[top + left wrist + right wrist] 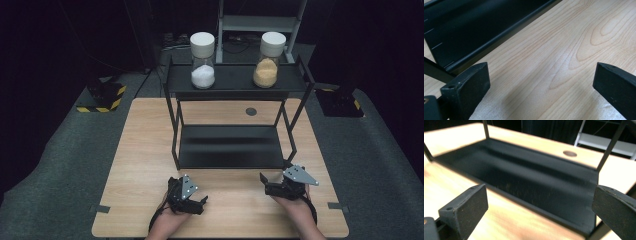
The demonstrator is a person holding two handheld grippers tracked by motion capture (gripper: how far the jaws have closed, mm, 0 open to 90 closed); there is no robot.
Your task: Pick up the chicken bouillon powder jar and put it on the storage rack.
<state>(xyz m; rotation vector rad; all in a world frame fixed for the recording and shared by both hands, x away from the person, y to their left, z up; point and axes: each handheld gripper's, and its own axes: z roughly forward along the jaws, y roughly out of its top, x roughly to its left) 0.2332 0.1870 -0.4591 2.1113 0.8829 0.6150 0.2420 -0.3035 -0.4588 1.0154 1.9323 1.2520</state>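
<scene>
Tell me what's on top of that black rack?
Two white-capped jars stand on the rack's top shelf: the left jar holds white grains, the right jar tan grains. The lower shelf looks bare, though the top shelf hides its back edge.

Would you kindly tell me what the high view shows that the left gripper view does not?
High view alone: two white-capped jars on the rack's top shelf, the jar of white grains and the jar of tan grains, plus the right hand-held gripper. Left gripper view alone: a close look along the left hand-held gripper, jaws wide apart over bare wood. Both: the wooden table and the black rack's lower shelf.
</scene>
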